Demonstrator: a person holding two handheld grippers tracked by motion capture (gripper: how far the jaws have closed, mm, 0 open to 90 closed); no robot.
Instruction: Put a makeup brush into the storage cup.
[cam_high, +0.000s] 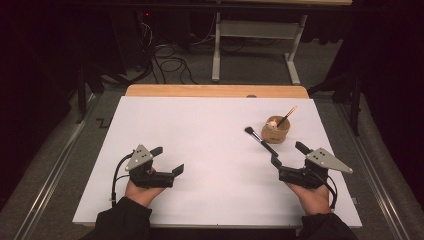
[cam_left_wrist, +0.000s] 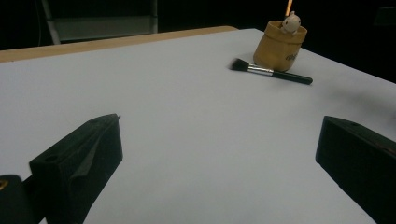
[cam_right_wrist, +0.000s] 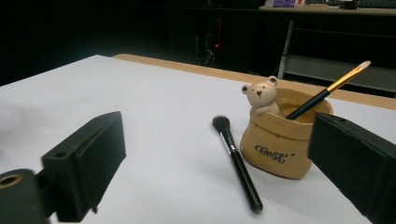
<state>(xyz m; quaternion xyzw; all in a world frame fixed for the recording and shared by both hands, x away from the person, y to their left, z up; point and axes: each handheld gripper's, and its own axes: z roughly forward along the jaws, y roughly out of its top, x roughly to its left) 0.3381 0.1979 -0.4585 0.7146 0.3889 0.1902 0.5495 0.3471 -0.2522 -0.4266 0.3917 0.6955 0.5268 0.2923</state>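
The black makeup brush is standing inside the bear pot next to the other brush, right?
Not quite. The black makeup brush lies flat on the white table beside the bear pot, as the right gripper view shows. Just the gold-handled brush stands inside the pot.

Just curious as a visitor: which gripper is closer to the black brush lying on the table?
The right gripper. Its open jaws sit just short of the brush, by the handle end. The left gripper rests far across the table, also open.

I worked in a darkened lab: a white-covered table (cam_high: 165, 150), loose floor cables (cam_high: 170, 62), and a metal desk frame (cam_high: 255, 35) behind.
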